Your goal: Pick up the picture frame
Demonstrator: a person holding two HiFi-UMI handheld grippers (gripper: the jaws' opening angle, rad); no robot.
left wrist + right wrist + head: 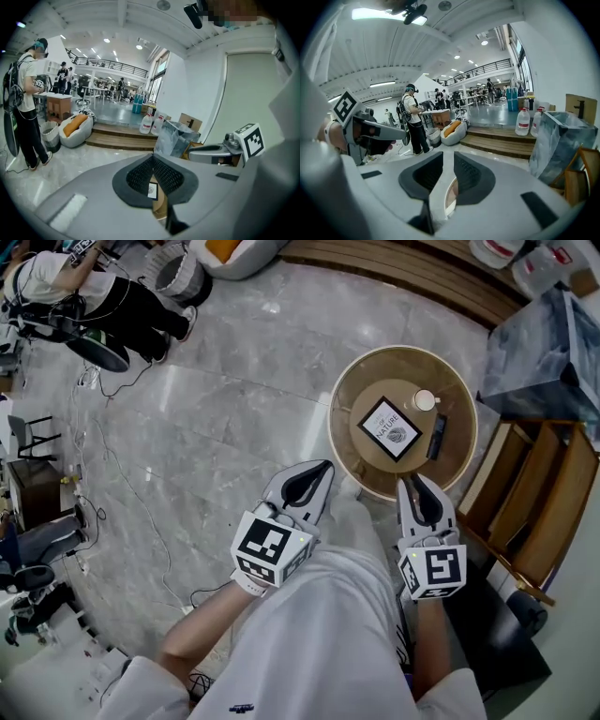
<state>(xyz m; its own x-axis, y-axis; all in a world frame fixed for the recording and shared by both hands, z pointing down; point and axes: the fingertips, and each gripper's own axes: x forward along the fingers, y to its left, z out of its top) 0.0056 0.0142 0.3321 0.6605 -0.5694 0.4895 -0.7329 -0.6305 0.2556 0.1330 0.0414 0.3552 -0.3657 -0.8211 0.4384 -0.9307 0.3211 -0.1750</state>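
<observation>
The picture frame (390, 428), black-edged with a white printed card, lies flat on the round wooden table (348, 381) in the head view. A sliver of it shows low between the left jaws (152, 190). My left gripper (326, 465) hangs over the floor just short of the table's near-left rim, its tips (152, 157) meeting, with nothing held. My right gripper (405, 482) hovers at the near rim, below and right of the frame. Its jaws (445, 153) stand a narrow gap apart and empty, with the table's edge (450, 197) showing between them.
A small white cup (424, 400) and a black remote-like bar (436, 437) share the table, right of the frame. A wooden chair (536, 502) and a plastic-wrapped bundle (544, 343) stand to the right. Wooden steps (422, 273) run behind. A person (94, 296) stands far left; cables cross the floor.
</observation>
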